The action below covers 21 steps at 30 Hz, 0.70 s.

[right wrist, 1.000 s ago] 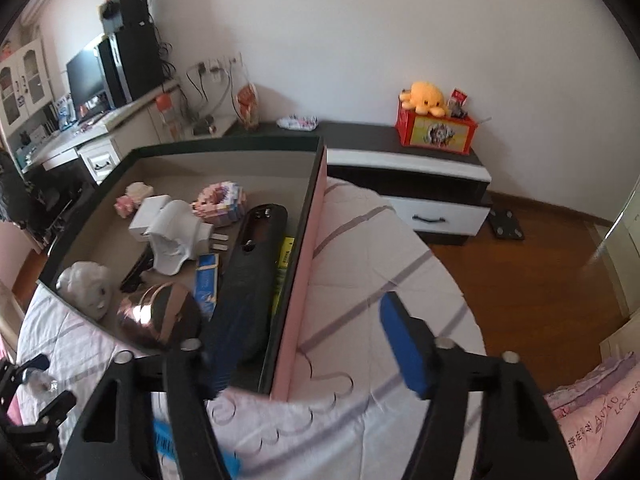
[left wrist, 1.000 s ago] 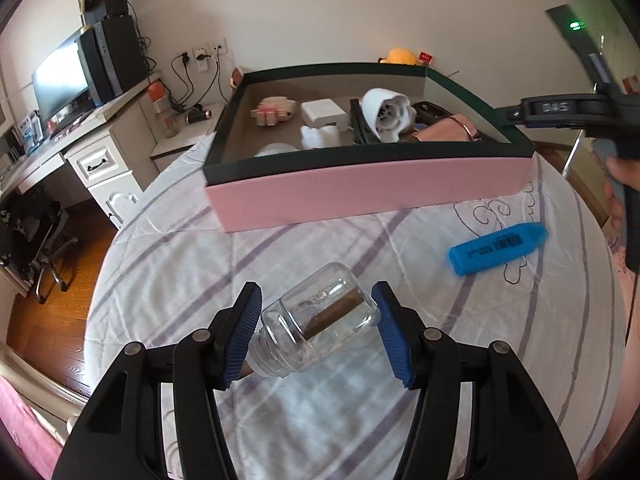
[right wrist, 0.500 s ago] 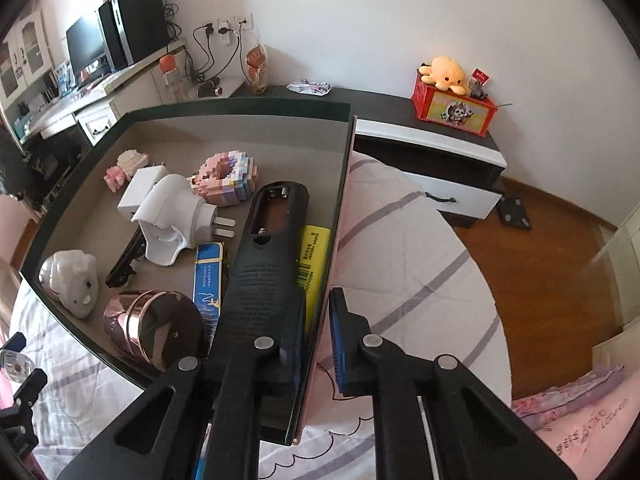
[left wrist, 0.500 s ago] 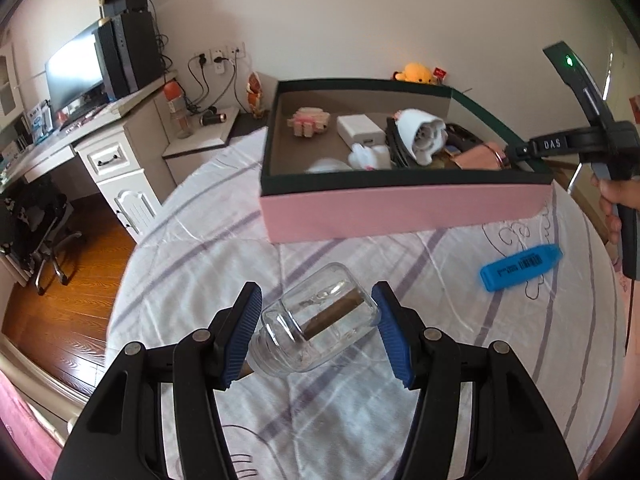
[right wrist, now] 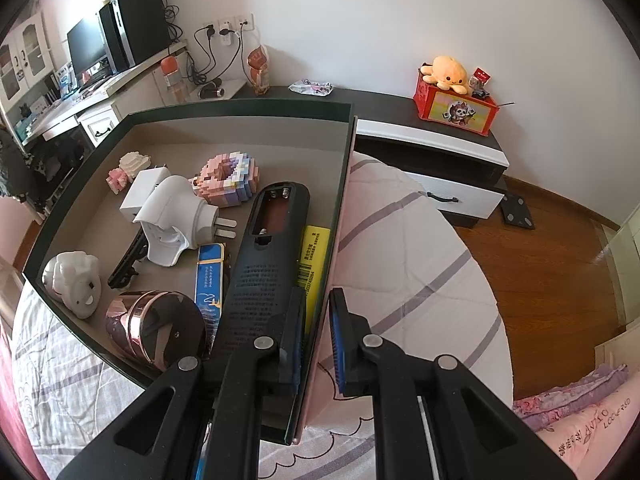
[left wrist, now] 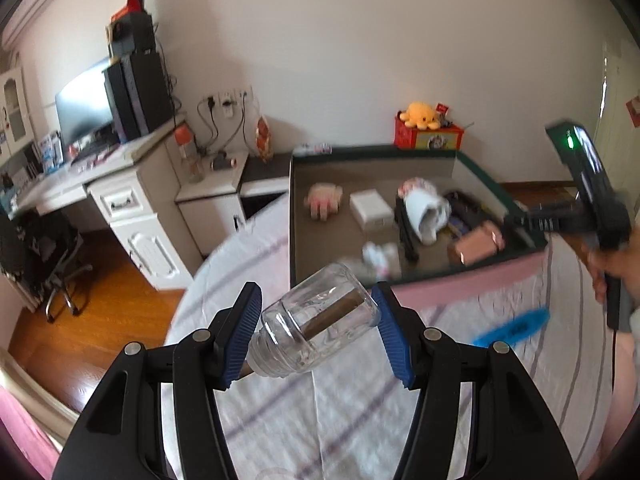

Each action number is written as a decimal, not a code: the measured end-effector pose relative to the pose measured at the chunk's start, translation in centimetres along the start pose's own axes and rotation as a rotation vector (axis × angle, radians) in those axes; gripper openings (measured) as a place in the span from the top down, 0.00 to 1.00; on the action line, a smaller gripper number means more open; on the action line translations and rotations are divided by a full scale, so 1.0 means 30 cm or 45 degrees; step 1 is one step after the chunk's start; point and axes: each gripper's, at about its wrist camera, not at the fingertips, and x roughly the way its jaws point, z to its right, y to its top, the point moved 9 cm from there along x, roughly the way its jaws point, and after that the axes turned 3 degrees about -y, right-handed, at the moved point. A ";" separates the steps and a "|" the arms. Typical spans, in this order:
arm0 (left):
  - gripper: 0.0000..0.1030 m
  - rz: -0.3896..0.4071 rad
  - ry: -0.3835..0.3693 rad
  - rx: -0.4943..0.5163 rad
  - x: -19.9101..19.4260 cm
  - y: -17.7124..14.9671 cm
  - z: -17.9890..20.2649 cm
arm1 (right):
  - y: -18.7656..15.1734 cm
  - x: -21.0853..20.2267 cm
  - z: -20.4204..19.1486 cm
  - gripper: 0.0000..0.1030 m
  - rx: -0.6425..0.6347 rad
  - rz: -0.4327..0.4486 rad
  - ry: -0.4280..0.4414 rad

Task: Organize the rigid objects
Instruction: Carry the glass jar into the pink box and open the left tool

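My left gripper (left wrist: 316, 334) is shut on a clear glass jar (left wrist: 320, 332), held tilted above the table near the front left corner of the pink box (left wrist: 472, 280). My right gripper (right wrist: 314, 340) is shut on the box's right wall (right wrist: 338, 216), one finger inside and one outside. The box holds a black remote (right wrist: 266, 264), a white plug adapter (right wrist: 176, 220), a copper tin (right wrist: 154, 330), a pixel donut (right wrist: 228, 178) and other small items. A blue highlighter (left wrist: 514, 328) lies on the table right of the jar.
The round table (left wrist: 360, 420) has a white striped cloth. A white desk with a monitor (left wrist: 84, 100) stands far left, a low cabinet with a yellow plush (right wrist: 446, 70) behind the box. Wooden floor lies around the table.
My left gripper has lifted the jar off the table and carried it toward the box. My right gripper has closed on the box's right wall and holds it there.
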 end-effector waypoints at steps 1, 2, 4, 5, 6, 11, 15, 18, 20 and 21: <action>0.43 0.005 0.008 0.011 0.009 0.030 -0.004 | 0.000 0.000 -0.001 0.89 0.000 0.000 0.002; 0.43 0.009 0.014 0.020 0.019 0.052 -0.006 | 0.000 0.000 -0.002 0.89 0.000 0.002 0.003; 0.43 0.003 -0.004 0.018 0.052 0.098 -0.010 | 0.001 -0.001 -0.003 0.88 0.001 0.009 0.003; 0.43 -0.003 -0.024 0.022 0.073 0.119 -0.005 | 0.002 -0.001 -0.003 0.88 0.002 0.013 0.006; 0.43 -0.007 -0.046 0.021 0.101 0.144 -0.003 | 0.000 0.000 -0.001 0.88 0.004 0.013 0.009; 0.43 -0.076 -0.052 0.028 0.227 0.202 -0.018 | 0.002 -0.001 -0.005 0.88 -0.006 0.017 0.011; 0.43 -0.154 -0.040 0.056 0.332 0.198 -0.023 | 0.001 0.000 -0.008 0.87 -0.018 0.023 0.013; 0.43 -0.211 -0.039 0.071 0.405 0.182 -0.026 | -0.001 -0.001 -0.009 0.87 -0.030 0.027 0.007; 0.43 -0.235 -0.048 0.081 0.438 0.170 -0.020 | 0.000 -0.002 -0.010 0.87 -0.033 0.029 0.006; 0.43 -0.247 -0.039 0.089 0.454 0.163 -0.019 | 0.000 -0.002 -0.010 0.87 -0.034 0.030 0.007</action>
